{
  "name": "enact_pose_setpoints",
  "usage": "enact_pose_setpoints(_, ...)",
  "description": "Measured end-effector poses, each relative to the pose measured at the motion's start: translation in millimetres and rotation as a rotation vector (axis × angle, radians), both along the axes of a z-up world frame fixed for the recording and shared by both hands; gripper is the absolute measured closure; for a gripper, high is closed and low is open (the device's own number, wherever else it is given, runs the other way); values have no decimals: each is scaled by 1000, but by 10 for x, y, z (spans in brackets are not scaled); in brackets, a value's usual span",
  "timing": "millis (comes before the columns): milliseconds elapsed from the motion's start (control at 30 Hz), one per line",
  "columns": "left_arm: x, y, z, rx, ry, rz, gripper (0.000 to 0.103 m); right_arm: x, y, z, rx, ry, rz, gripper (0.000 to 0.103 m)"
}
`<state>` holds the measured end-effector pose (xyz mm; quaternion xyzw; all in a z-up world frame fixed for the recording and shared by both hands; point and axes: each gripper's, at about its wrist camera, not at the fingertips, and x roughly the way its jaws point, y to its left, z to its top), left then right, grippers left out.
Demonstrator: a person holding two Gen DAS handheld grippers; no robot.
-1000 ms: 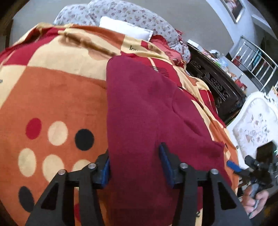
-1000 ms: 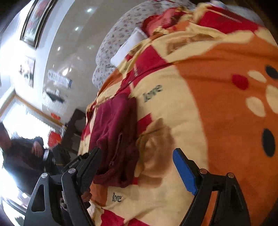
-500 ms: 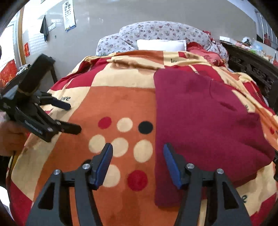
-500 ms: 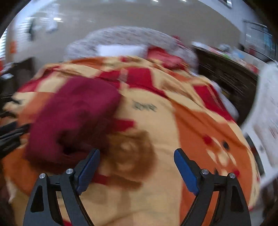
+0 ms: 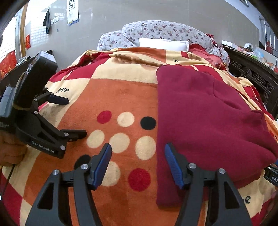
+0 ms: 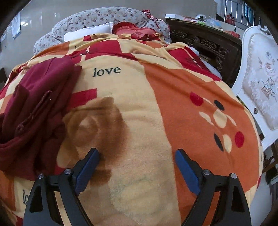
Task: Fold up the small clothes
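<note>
black hand-held gripper (image 5: 137,166) frames, blue finger pads (image 5: 102,163), silver screws, white "genrobot.ai" lettering.

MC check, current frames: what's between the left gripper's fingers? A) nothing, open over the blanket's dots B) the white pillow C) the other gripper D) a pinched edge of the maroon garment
A: the left gripper is open with only the dotted blanket between its fingers; the maroon garment lies flat just beside its right finger, ungrasped.

maroon garment (image 6: 33,111) cut off at left edge, wall chart (image 5: 73,12) text illegible
</note>
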<state>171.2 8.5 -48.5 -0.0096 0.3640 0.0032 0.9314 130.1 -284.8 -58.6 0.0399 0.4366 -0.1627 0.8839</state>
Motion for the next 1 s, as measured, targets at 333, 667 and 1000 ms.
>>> enact_pose_setpoints(333,17,78,-47,-28,1,22,30,-7,34,-8,-36,11,-26,5)
enact_pose_setpoints(667,28,109,-53,-17,-2,26,29,-13,-1,-26,-8,15,-32,4)
enact_pose_setpoints(1000,29,113,-52,-15,0,33,26,-14,-7,-27,-6,15,-32,3)
